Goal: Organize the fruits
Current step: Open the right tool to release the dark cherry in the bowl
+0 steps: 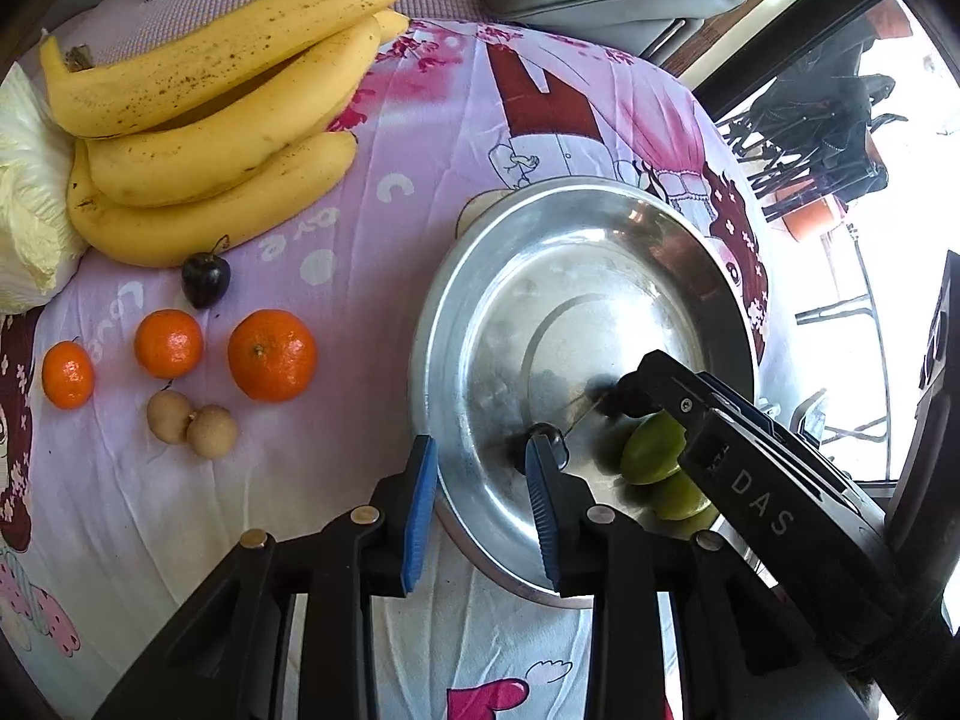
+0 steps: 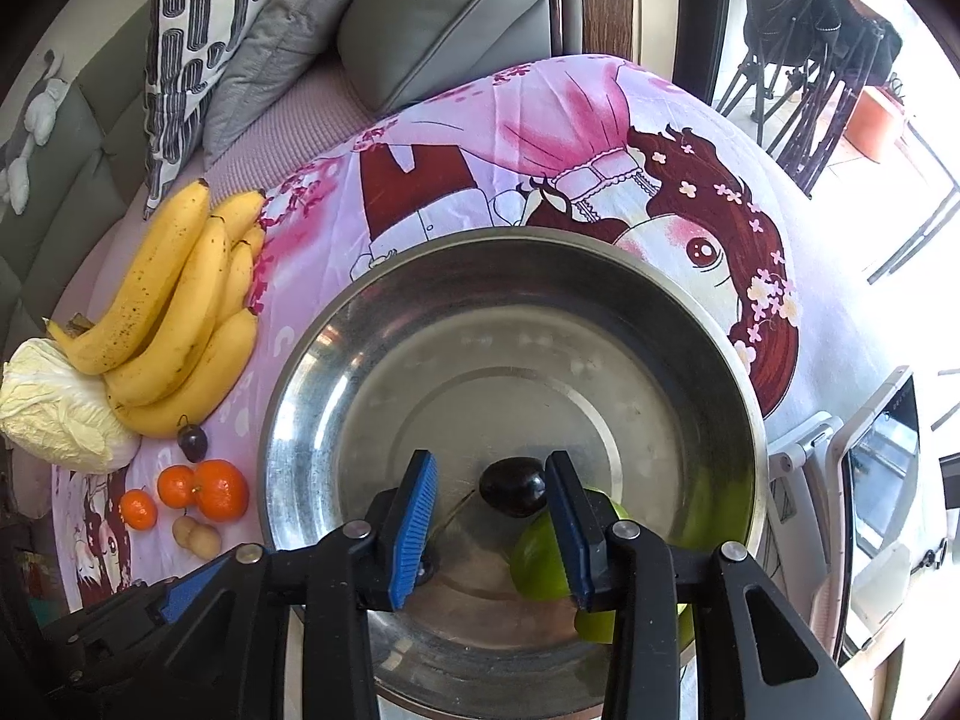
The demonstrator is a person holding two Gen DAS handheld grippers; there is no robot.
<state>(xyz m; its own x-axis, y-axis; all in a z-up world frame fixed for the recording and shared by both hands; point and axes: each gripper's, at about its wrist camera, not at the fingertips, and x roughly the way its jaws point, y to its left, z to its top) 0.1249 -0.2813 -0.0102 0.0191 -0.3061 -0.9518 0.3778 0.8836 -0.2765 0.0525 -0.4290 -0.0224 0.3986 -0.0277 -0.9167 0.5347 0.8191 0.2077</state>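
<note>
A steel bowl [image 1: 480, 300] [image 2: 312, 384] sits on the pink cartoon cloth. Inside lie two green fruits [image 1: 651, 447] [image 2: 540, 564] and a dark cherry [image 2: 513, 486]. My right gripper [image 2: 489, 516] is open above the bowl, the cherry lying loose between its fingers; it shows from the side in the left wrist view [image 1: 645, 384]. My left gripper [image 1: 480, 480] is open and empty over the bowl's near rim. On the cloth to the left lie a banana bunch [image 1: 204, 108] [image 2: 174, 312], three mandarins [image 1: 271, 354] [image 2: 219, 489], two longans [image 1: 192, 423] and another dark cherry [image 1: 205, 279] [image 2: 193, 441].
A pale cabbage [image 1: 27, 204] [image 2: 57, 414] lies beside the bananas at the far left. Grey and patterned cushions [image 2: 420, 18] sit behind the cloth. A window and tripods [image 2: 804, 60] are at the right.
</note>
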